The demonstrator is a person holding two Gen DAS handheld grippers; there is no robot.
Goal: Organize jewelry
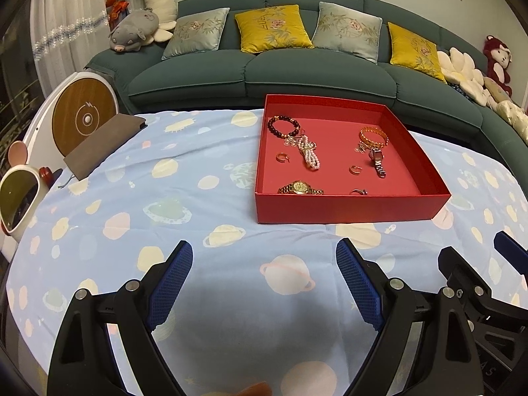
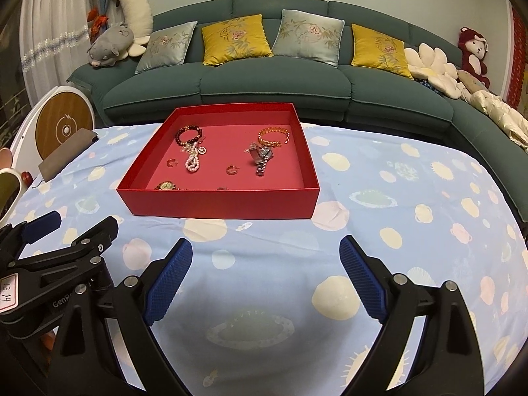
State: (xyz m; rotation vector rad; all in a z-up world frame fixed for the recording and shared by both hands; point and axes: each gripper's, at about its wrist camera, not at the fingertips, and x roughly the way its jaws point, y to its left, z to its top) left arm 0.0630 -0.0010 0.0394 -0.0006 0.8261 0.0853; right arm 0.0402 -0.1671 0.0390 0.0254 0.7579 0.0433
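Your right tool [image 2: 266, 254] hangs over the worktop [image 2: 379, 191] with its blue pads spread wide and nothing between them. Ahead sits the red tray [image 2: 224, 203]. Inside it lie a dark bead bracelet [image 2: 188, 135] at the far left, a pearl strand [image 2: 192, 161] just below it, an amber bangle [image 2: 274, 137] at the far right and a silver watch [image 2: 263, 160] near that. Your left tool [image 2: 66, 227] shows at the left edge.

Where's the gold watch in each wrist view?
Left wrist: gold watch lies right of centre, by the red tray's near wall.
Right wrist: gold watch sits left of centre, half hidden behind that wall.
Shared landmark: pearl bracelet just beyond it.
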